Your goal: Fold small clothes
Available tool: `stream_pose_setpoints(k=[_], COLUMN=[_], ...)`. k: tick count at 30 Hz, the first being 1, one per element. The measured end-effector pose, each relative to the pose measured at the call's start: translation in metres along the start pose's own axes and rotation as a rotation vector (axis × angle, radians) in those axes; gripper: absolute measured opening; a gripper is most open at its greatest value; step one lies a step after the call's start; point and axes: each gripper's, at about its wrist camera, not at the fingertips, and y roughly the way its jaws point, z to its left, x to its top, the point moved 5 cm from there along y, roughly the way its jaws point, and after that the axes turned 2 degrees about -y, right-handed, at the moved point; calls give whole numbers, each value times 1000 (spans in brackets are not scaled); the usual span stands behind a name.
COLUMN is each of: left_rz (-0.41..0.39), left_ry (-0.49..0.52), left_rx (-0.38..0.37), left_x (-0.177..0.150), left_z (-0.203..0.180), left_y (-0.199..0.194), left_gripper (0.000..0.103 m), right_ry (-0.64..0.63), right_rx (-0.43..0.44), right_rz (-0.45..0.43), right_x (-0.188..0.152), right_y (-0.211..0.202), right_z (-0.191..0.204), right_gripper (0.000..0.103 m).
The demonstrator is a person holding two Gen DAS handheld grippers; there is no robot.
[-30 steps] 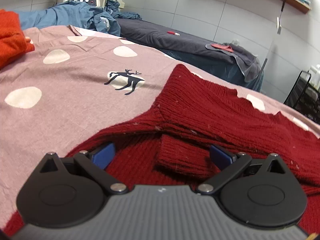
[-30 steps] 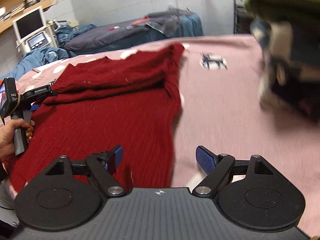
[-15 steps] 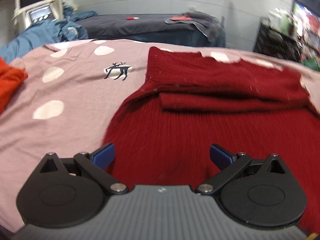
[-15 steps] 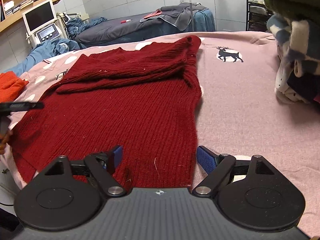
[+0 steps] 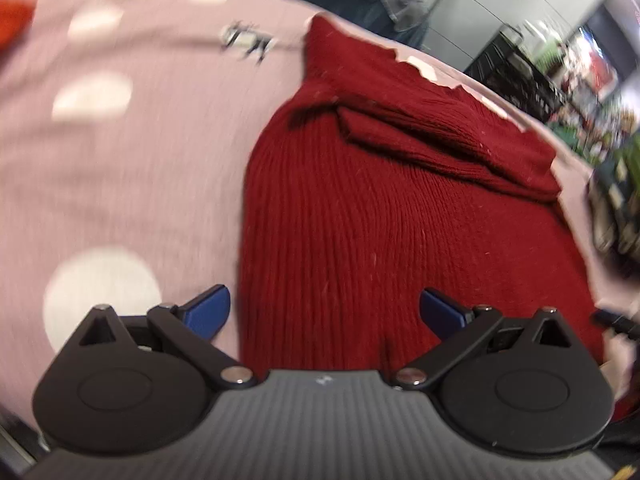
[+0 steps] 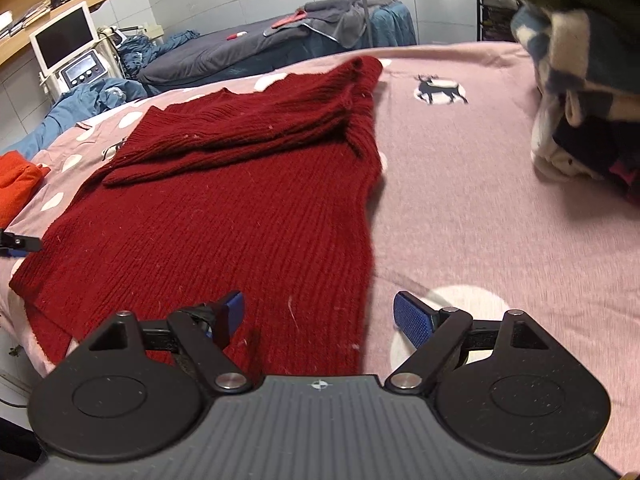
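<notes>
A dark red knit sweater [image 6: 240, 200] lies flat on the pink dotted bedsheet [image 6: 480, 208], both sleeves folded across its chest. It also shows in the blurred left wrist view [image 5: 380, 220]. My left gripper [image 5: 325, 314] is open and empty over the sweater's near left hem corner. My right gripper [image 6: 318, 314] is open and empty over the near right hem corner. The left gripper's tip shows at the left edge of the right wrist view [image 6: 20, 243].
A pile of folded clothes [image 6: 580, 80] sits on the right of the bed. An orange garment [image 6: 16, 188] lies at the left. Beyond the bed stand another bed with dark bedding [image 6: 260, 48] and a monitor unit [image 6: 68, 44].
My left gripper has pulled back from the folded sleeves toward the left hem corner. My right gripper has moved left to the right hem corner. Both stay open.
</notes>
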Motion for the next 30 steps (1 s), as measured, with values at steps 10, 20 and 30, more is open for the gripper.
stream_pose_setpoints(k=[10,20,30], left_rz=[26,43,34], left_ry=[88,259,155], left_rx=[6,58,25], left_x=[-31,-42,-34], left_z=[0,-33,-14], left_y=[-14,-4,-15], left_gripper=[103,82,41], right_ry=[-11,-12,46], right_rx=[80,131,212], right_rz=[44,77,121], right_x=[-17,-26,-31], right_y=[-18,-27,-25], right_z=[0,8,6], right_gripper=[103,103,70])
